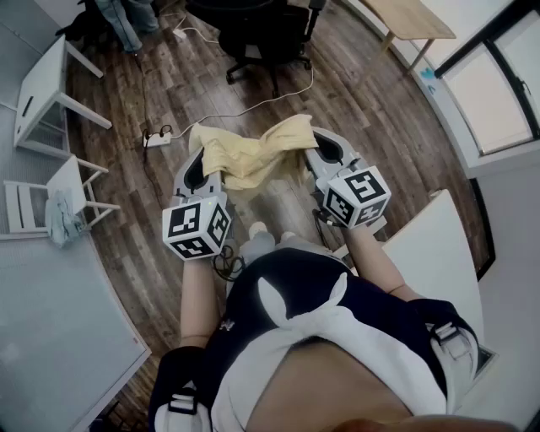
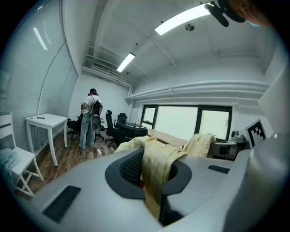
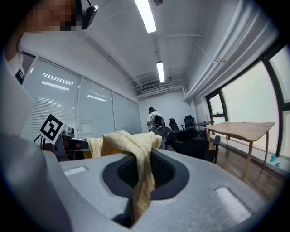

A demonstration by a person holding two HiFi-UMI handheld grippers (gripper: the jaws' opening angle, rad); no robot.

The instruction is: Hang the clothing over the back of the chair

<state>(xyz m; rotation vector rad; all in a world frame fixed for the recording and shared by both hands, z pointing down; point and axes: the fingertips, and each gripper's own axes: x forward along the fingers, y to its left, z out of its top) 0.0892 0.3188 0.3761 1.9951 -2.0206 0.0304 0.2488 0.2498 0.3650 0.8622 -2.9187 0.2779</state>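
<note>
A pale yellow garment hangs stretched between my two grippers above the wooden floor. My left gripper is shut on its left edge; in the left gripper view the cloth is pinched between the jaws and drapes over them. My right gripper is shut on the other edge, the fabric trapped between its jaws. A black office chair stands ahead, beyond the garment. A white folding chair with a light blue cloth on it is at the far left.
A white table stands at the left, a wooden table at the far right, a white surface close on my right. A power strip and white cable lie on the floor. A person stands by the far chairs.
</note>
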